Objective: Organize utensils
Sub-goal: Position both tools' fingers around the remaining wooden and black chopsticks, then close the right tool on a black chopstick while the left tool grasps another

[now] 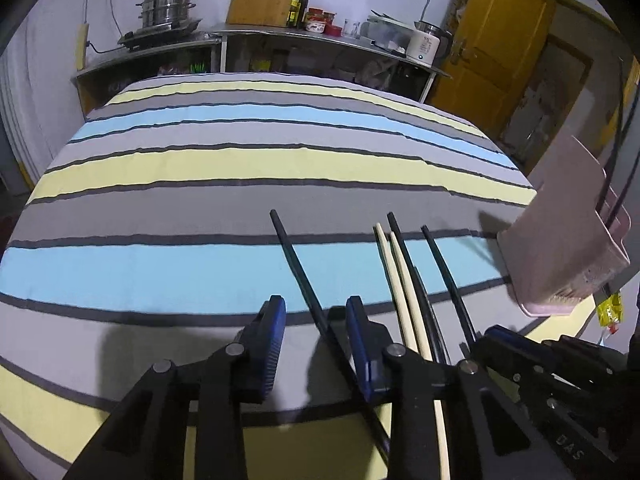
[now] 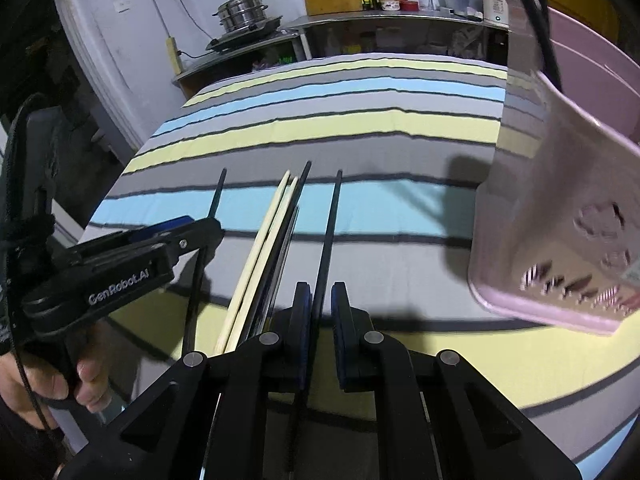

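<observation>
Pink holder (image 2: 560,240) stands right of the chopsticks (image 2: 260,264).

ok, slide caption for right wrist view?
Right gripper jaws straddle a black chopstick beside pink holder.

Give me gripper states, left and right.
Left gripper: open around a black chopstick, pads not pressing.
Right gripper: closed on another black chopstick.

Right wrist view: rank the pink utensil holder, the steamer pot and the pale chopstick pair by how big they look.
1. Pink utensil holder, though nearness to the camera inflates it.
2. Pale chopstick pair, long but thin.
3. Steamer pot, far off at the back.
</observation>
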`<state>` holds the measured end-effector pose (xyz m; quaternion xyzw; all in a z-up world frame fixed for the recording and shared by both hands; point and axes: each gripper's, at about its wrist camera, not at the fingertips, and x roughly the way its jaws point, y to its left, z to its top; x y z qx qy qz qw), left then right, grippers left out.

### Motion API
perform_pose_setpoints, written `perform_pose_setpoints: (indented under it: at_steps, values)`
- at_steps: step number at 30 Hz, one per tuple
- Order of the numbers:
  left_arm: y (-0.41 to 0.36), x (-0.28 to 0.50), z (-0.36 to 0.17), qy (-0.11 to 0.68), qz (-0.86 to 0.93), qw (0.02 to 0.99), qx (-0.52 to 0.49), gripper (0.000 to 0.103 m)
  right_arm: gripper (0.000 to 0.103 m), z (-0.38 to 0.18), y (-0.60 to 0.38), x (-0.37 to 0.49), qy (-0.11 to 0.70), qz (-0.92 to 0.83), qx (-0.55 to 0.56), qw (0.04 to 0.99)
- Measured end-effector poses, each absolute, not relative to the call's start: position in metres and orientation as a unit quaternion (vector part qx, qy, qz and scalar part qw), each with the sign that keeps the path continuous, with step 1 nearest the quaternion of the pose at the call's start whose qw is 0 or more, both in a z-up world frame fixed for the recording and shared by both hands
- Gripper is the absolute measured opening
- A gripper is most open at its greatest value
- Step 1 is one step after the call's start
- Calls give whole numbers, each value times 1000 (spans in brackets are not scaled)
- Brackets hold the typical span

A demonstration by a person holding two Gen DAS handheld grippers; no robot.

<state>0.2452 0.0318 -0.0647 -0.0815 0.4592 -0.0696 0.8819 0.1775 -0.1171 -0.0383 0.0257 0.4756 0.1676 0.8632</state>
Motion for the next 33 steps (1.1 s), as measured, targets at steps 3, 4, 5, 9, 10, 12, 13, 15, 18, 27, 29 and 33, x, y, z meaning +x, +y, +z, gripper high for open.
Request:
perform_pose_setpoints:
  at_steps: [3,4,5,9,10,12,13,15,18,27,29,33]
  values:
    - [27,250,-65,458,-65,884,-68,32,11,-40,-113,187,479,161,25,863]
    - [25,251,-65,457,-63,885,-61,32,11,-42,-112,190,480,159,23,862]
    - [23,252,-66,457,-61,886,-55,32,11,-43,-109,193,481,157,21,863]
    - [11,256,-67,453,-48,890,-15,32,11,-43,-104,198,476,150,8,867]
    - [9,256,-67,452,-45,891,-7,31,10,-43,-103,199,475,148,6,867]
    - [8,255,-67,451,-42,892,-2,26,6,-43,-101,201,474,144,0,868]
    - [9,256,-67,451,-41,891,-4,14,6,-43,-100,201,474,146,-1,868]
    - [15,257,-66,456,-48,888,-24,10,6,-41,-102,200,475,152,4,867]
    - [23,255,-63,461,-58,884,-53,7,6,-35,-105,195,468,160,11,869]
    - [31,232,-20,428,-91,895,-83,5,5,8,-113,173,426,181,22,886]
    - [33,223,-6,417,-97,900,-82,5,5,18,-117,167,417,184,24,890]
    - [36,207,17,402,-108,905,-87,5,5,39,-126,153,397,188,33,898]
